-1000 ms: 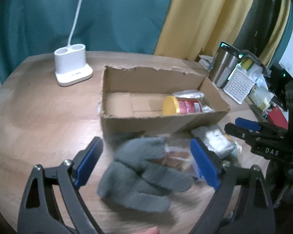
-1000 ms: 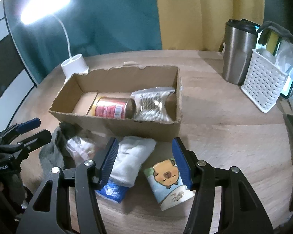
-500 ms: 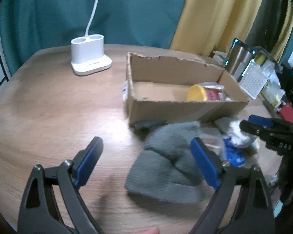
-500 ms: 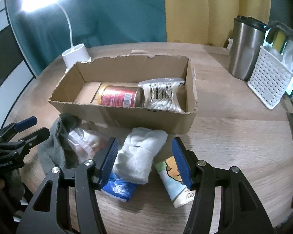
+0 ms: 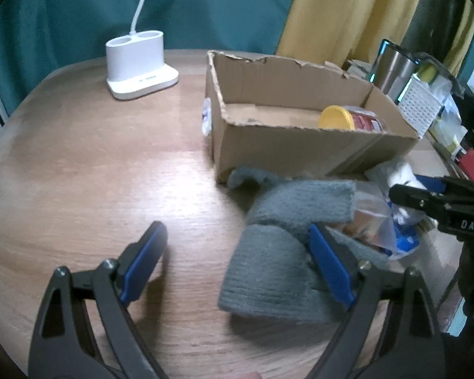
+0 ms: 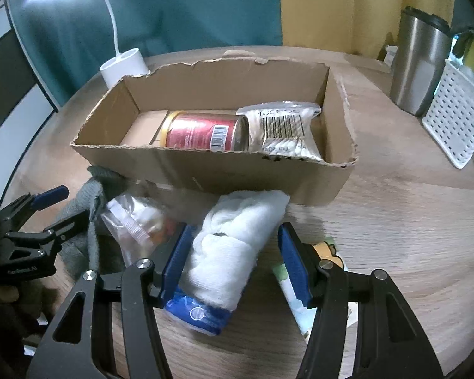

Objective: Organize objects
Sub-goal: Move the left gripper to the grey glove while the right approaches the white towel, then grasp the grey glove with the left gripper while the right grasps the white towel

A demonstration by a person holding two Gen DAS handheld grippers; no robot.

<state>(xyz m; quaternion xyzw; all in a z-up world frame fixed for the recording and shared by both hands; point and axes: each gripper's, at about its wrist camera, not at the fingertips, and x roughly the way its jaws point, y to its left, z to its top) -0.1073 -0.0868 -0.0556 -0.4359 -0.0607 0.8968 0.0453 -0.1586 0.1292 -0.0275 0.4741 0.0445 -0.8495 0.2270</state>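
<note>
Two grippers over a round wooden worktop (image 5: 79, 170) here, both spread wide and holding nothing. The left gripper (image 5: 237, 262) sits low over bare wood, and its right blue pad overlaps the edge of a grey knit glove (image 5: 268, 271) lying crumpled in front of the cardboard box (image 5: 300, 148); can't tell if the pad actually touches it. The right gripper (image 6: 233, 262) has its fingers either side of a rolled white cloth (image 6: 237, 240), which leans against the box's front wall. Looks like gaps on both sides, so it isn't squeezing it.

Inside the box: a red-labelled can with a yellow lid (image 6: 205, 131) on its side, and right next to it a silvery packet with a barcode (image 6: 284, 129). The left half of the box floor is bare cardboard.

In front of the box there's a little heap: the glove, a clear plastic bag with something pale and orange in it (image 6: 136, 224), a blue-and-white packet (image 6: 199, 312) under the cloth, and a carton with a cartoon animal (image 6: 300, 284) mostly hidden behind the right gripper's finger.

Further back: a white lamp base (image 5: 139, 63), a steel tumbler (image 6: 420, 60) and a white perforated basket (image 6: 455, 117).
</note>
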